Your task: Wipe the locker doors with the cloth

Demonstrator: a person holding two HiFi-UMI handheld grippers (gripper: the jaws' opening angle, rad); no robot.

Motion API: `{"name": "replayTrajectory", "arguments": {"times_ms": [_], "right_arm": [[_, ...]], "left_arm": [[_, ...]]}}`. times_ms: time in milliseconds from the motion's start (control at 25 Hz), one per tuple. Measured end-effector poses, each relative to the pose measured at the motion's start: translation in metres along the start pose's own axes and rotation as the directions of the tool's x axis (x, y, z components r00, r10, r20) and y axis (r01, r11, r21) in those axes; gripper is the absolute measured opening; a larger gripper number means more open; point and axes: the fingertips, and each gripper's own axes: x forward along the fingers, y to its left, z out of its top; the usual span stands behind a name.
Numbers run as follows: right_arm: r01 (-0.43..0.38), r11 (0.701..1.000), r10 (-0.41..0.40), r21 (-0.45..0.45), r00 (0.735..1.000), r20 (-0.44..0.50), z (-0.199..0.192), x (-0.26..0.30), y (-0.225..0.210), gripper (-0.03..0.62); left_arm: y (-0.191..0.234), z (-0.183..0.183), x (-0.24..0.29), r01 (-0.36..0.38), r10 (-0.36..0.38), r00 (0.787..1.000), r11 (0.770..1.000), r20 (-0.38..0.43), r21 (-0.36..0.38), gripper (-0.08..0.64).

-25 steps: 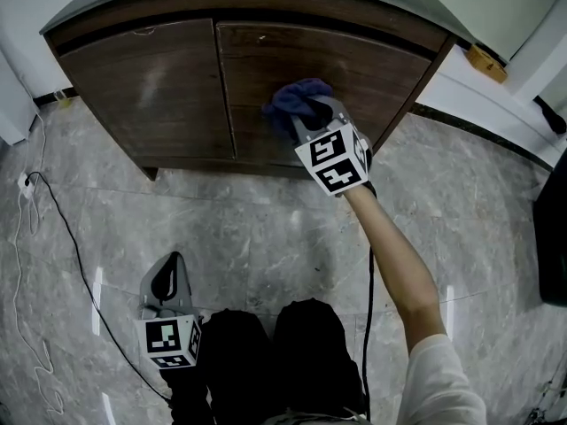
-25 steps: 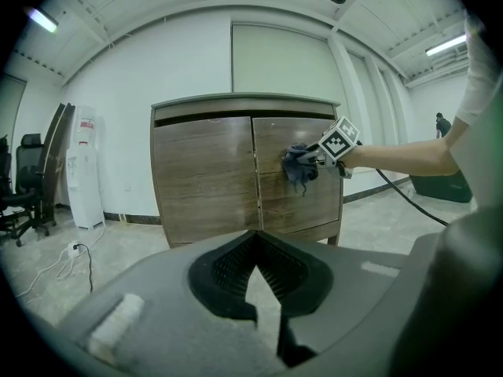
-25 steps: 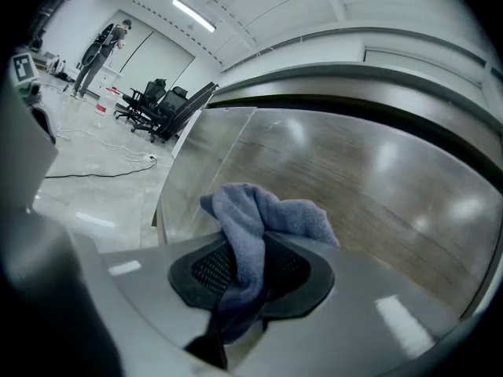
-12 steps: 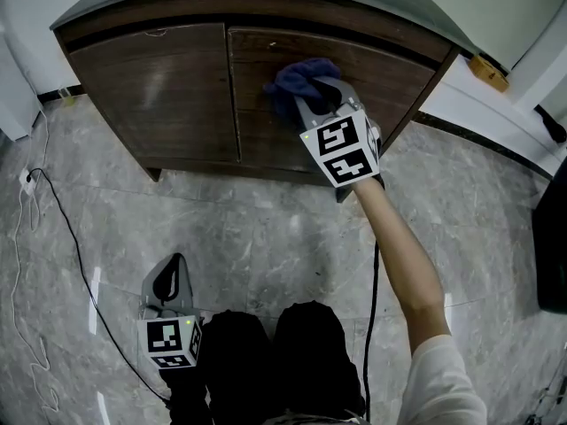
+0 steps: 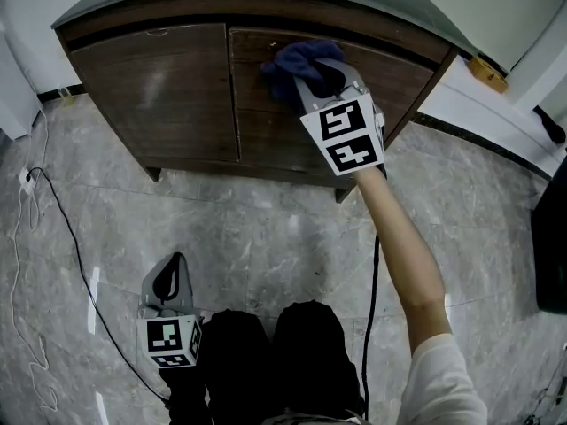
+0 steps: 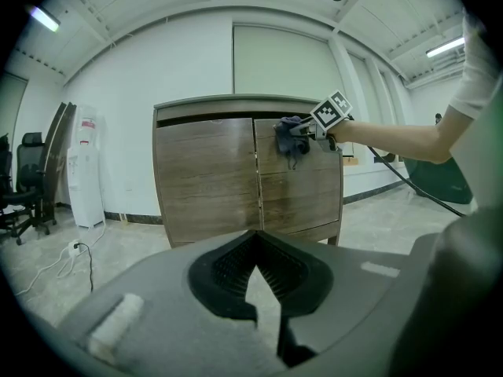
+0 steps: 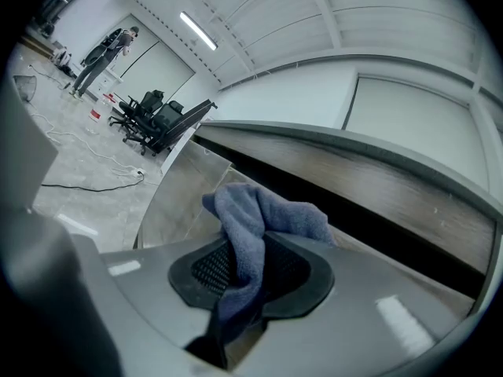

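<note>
A brown wooden locker stands ahead with a left door and a right door. My right gripper is shut on a bunched blue cloth, pressed against the upper part of the right door near the centre seam. In the right gripper view the cloth hangs between the jaws and bulges past them toward the door's top edge. The left gripper view shows the same cloth from afar. My left gripper hangs low over the floor by the person's knees, jaws together and holding nothing.
A black cable and a white cord with a plug block trail over the marble floor at the left. A dark object stands at the right edge. A white dispenser stands left of the locker.
My right gripper has slid the cloth upward on the right door, from its middle toward the top edge. The left gripper has stayed put.
</note>
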Motion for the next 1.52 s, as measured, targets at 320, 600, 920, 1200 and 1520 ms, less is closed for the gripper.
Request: {"name": "replayTrajectory", "arguments": {"times_ms": [320, 600, 920, 1200, 1520], "right_arm": [[0.028, 1.000, -0.029, 0.006, 0.998, 0.051, 0.024, 0.000, -0.010, 0.095], [0.042, 0.999, -0.043, 0.016, 0.997, 0.064, 0.012, 0.005, 0.003, 0.095], [0.012, 0.999, -0.013, 0.038, 1.000, 0.021, -0.033, 0.016, 0.039, 0.095], [-0.010, 0.998, 0.011, 0.059, 1.000, -0.009, -0.065, 0.023, 0.064, 0.094], [-0.090, 0.994, 0.095, 0.054, 0.992, -0.088, -0.113, 0.036, 0.108, 0.094]], "left_arm": [[0.002, -0.003, 0.002, -0.002, 0.002, 1.000, 1.000, -0.001, -0.006, 0.000], [0.003, -0.005, 0.002, -0.001, 0.001, 1.000, 1.000, -0.004, -0.008, 0.000], [0.008, -0.009, 0.002, -0.010, 0.010, 1.000, 1.000, -0.012, -0.008, 0.000], [0.010, -0.013, 0.003, -0.012, 0.011, 1.000, 1.000, -0.019, -0.011, 0.000], [0.013, -0.016, 0.004, -0.018, 0.018, 0.999, 1.000, -0.030, -0.011, 0.000]]}}
